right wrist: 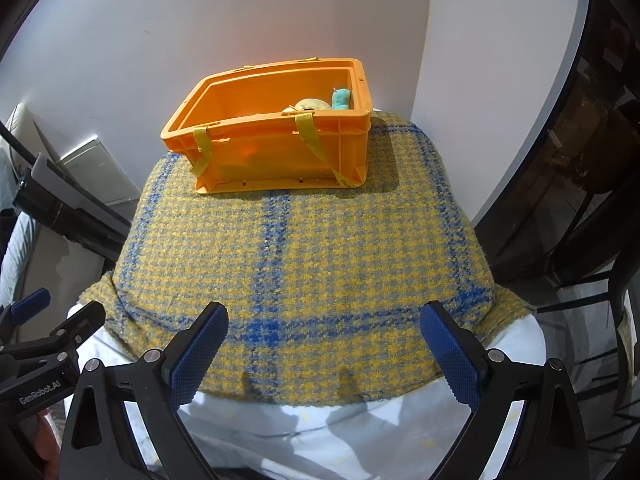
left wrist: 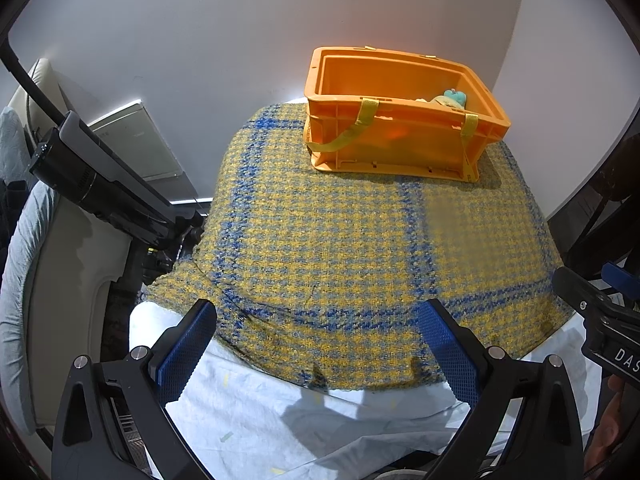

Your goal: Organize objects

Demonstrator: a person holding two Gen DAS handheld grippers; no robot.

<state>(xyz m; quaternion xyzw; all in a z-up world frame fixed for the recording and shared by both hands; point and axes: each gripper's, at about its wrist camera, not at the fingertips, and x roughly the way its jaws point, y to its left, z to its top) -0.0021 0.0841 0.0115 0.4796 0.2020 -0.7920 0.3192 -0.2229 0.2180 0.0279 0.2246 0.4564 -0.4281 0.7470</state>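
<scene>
An orange plastic crate (left wrist: 400, 140) with yellow straps stands at the far end of a table under a yellow and blue checked cloth (left wrist: 340, 248). In it lie a teal soft toy (left wrist: 456, 97) and a pale yellow soft thing (left wrist: 438, 101). The crate (right wrist: 276, 148), teal toy (right wrist: 341, 98) and yellow thing (right wrist: 310, 104) also show in the right wrist view. My left gripper (left wrist: 320, 340) is open and empty over the near edge of the cloth. My right gripper (right wrist: 324, 340) is open and empty beside it, also at the near edge.
A white sheet (left wrist: 300, 420) hangs under the cloth at the near edge. A black device on a stand (left wrist: 100, 184) and a pale sofa (left wrist: 24, 280) are on the left. Dark furniture (right wrist: 580, 160) stands on the right. A white wall rises behind the crate.
</scene>
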